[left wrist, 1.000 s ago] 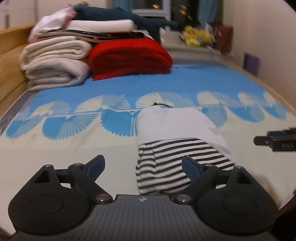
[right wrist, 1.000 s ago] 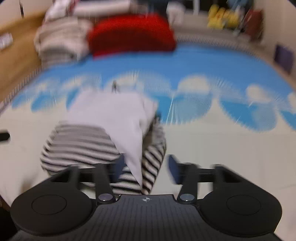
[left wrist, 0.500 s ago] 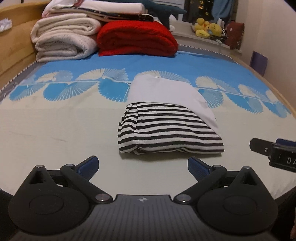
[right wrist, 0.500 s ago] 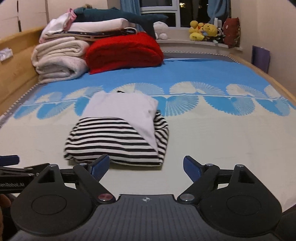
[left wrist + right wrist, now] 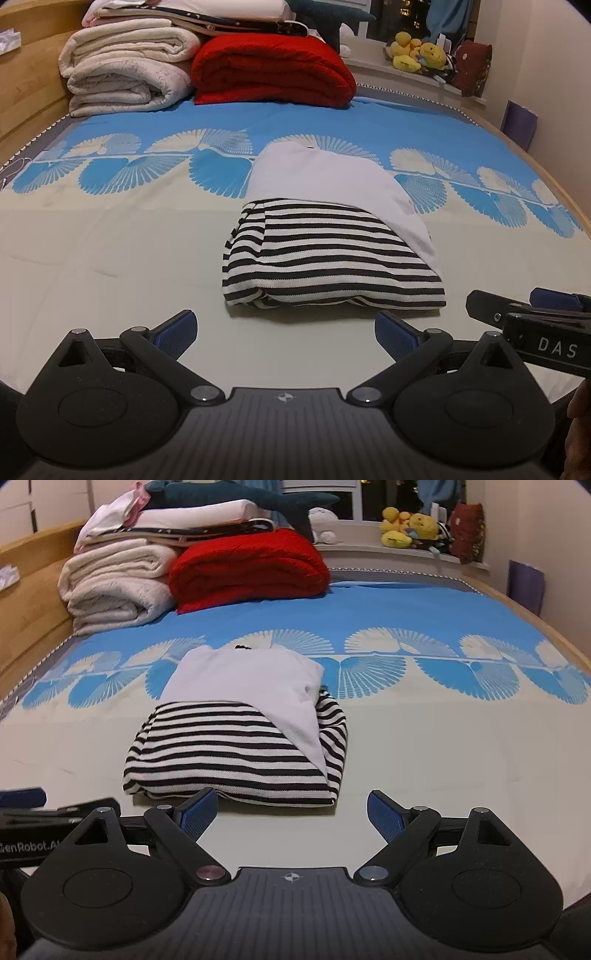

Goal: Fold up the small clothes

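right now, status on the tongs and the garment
Left tongs open, empty. Right tongs open, empty. Striped garment folded on bed. Nothing in the way.

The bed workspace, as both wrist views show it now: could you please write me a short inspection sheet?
Surface: bedspread, cream near, blue fan print beyond.
Job's things: striped garment, folded, with a white garment partly over it.
Clutter: cream blankets, red blanket, stacked at the far end.
Grippers: left tool and right tool open, empty, short of the garment.
Cables: nothing seen.
Surroundings: plush toys on a ledge, wooden bed frame.
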